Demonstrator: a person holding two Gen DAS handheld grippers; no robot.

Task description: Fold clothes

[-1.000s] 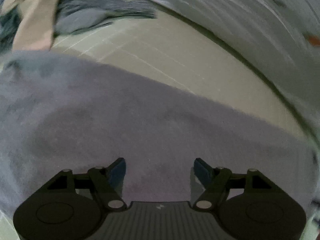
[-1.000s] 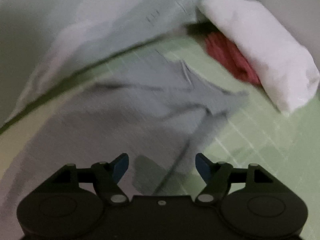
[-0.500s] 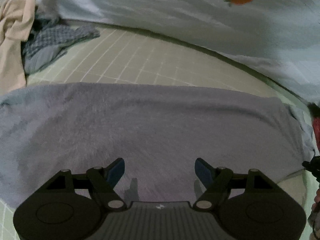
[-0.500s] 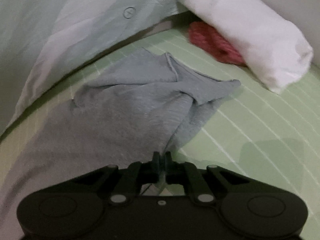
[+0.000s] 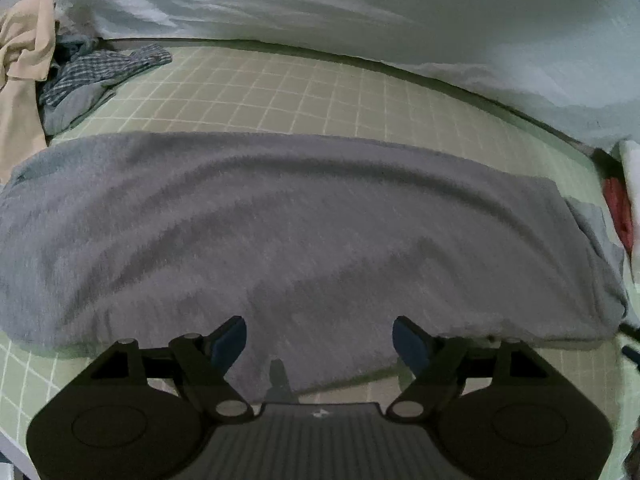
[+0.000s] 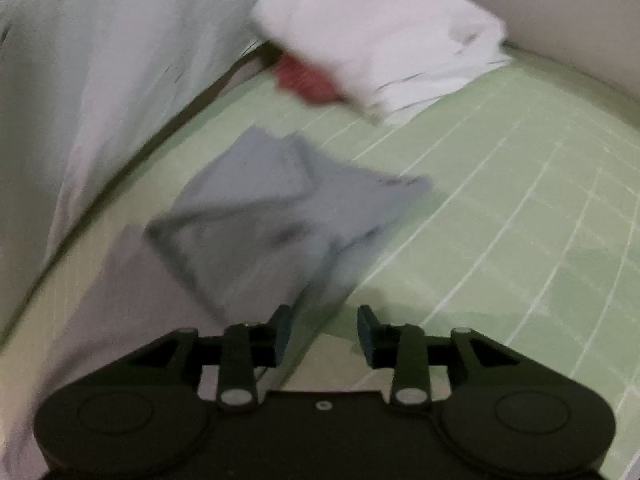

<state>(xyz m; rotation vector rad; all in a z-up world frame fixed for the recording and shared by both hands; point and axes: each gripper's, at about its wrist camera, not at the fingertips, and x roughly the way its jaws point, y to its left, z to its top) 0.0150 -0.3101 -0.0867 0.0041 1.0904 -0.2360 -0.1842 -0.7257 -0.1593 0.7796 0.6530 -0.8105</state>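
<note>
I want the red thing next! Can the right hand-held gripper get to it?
Probably not straight away. The red cloth lies tucked under the white folded bundle, far beyond the right hand-held gripper, whose jaws have just been opening with nothing between them. The bed sheet between looks bare, but the bundle covers most of it.

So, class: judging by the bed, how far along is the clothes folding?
Done: the grey garment lies folded into a long band. In hand: nothing; the left claw is open, the right claw has just been opening, empty. Left: its bunched end, plus the heap of clothes.
</note>
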